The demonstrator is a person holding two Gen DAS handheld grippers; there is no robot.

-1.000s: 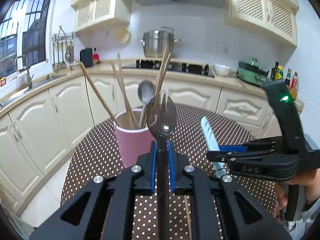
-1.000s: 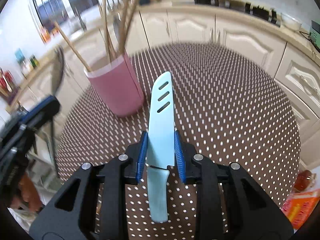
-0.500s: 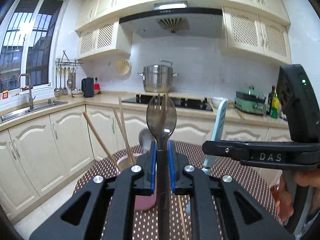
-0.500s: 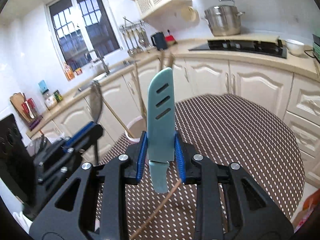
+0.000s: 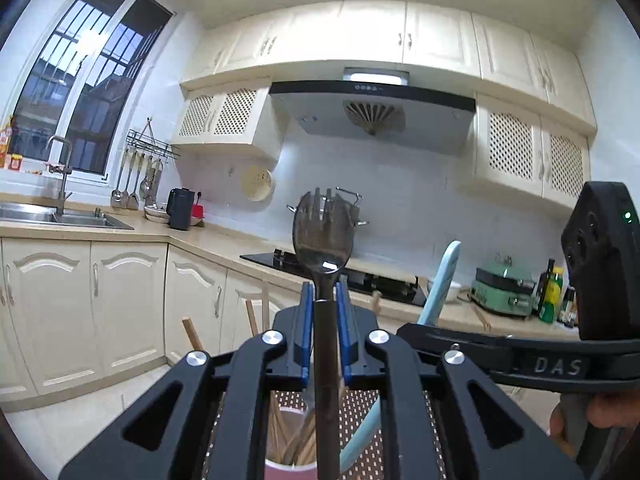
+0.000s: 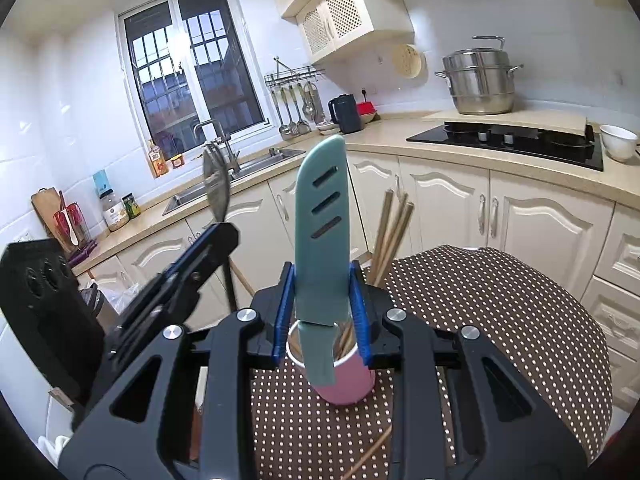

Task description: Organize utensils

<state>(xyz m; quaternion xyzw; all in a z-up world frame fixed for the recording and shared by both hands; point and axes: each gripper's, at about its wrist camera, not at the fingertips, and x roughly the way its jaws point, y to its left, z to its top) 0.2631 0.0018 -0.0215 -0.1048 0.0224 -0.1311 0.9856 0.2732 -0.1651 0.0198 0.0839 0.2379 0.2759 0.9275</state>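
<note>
Left tongs [image 5: 324, 300] clamping spork [image 5: 323, 236], right tongs [image 6: 322, 300] clamping knife [image 6: 320, 216] (both above pink cup [image 6: 344, 380]).

Home kitchen. Cream cabinets [image 5: 128, 304] under a beige counter, range hood [image 5: 372, 108] over a black gas hob [image 6: 508, 140], steel steamer pot [image 6: 480, 80], sink with tap [image 5: 60, 196] below the window [image 6: 192, 68], ladles on a wall rack [image 6: 296, 100], polka-dot table [image 6: 500, 320].
</note>
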